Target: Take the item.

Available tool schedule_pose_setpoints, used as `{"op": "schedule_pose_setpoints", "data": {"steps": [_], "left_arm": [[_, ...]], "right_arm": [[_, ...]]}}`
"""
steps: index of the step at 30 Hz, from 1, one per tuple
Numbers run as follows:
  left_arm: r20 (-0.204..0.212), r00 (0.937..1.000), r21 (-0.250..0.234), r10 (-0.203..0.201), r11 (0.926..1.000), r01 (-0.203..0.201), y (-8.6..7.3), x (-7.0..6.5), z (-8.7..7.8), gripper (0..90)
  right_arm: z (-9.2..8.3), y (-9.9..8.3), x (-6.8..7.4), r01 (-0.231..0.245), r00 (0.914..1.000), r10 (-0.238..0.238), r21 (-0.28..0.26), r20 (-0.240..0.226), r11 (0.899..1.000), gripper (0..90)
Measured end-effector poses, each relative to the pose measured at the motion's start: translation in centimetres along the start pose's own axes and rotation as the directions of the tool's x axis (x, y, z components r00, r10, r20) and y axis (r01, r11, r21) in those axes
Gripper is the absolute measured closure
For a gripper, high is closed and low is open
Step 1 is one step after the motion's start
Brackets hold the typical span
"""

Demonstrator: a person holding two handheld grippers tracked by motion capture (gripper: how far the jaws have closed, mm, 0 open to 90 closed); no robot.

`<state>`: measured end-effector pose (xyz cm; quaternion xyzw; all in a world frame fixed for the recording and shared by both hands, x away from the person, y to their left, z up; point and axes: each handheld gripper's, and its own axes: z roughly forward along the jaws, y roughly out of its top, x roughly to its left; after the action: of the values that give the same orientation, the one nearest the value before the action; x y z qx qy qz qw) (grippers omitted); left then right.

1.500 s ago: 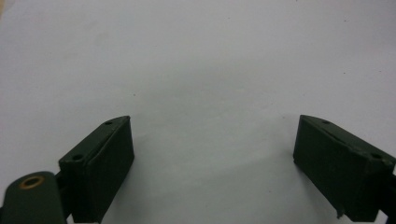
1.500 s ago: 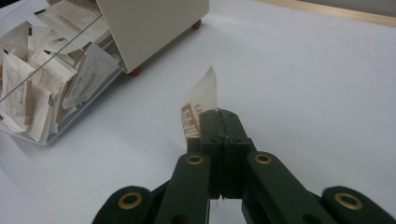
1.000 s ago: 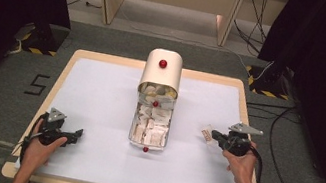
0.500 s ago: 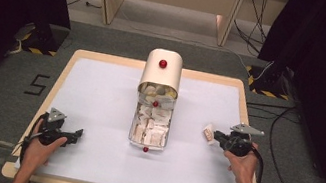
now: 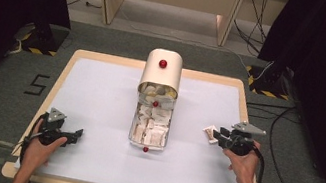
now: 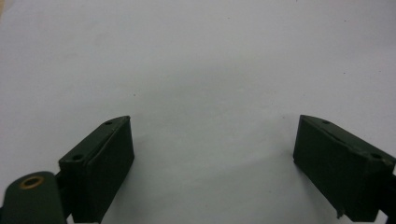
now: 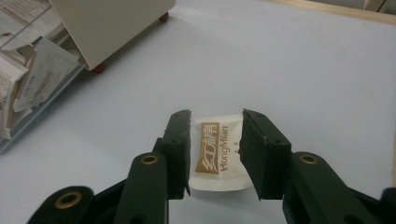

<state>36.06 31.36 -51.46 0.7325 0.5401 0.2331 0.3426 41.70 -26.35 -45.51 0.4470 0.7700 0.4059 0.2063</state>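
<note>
Releasing the sachet (image 7: 218,154) onto the bench (image 5: 100,90) right of the drawer box (image 5: 155,101), your right hand-held gripper (image 7: 215,123) has just been opening, jaws flanking it loosely; next, lift clear while the left hand-held gripper (image 6: 212,140) idles wide and empty.

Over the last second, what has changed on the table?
The right claw has just been opening its jaws; the white sachet lies between them on the white table, apparently let go. Both hands stayed where they were. The left claw stays open over bare table, and the drawer box with its pulled-out tray of sachets is unchanged.
</note>
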Motion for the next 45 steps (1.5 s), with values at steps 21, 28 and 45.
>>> {"op": "schedule_pose_setpoints", "data": {"steps": [21,28,45], "left_arm": [[0.000,1.0000,0.000,0.000,1.0000,0.000,0.0,0.0,0.0,11.4],[0.001,1.0000,0.000,0.000,1.0000,0.000,0.0,0.0,0.0,11.4],[0.001,1.0000,0.000,0.000,1.0000,0.000,0.0,0.0,0.0,11.4]], "right_arm": [[-0.6,1.5,2.3,-0.024,0.9996,0.023,-0.045,-0.018,0.999,39.3],[-0.8,1.8,3.1,-0.024,0.9993,0.023,-0.055,-0.030,0.998,36.7],[-1.2,1.5,4.6,-0.001,0.9995,0.000,-0.050,-0.032,0.999,33.1]]}}
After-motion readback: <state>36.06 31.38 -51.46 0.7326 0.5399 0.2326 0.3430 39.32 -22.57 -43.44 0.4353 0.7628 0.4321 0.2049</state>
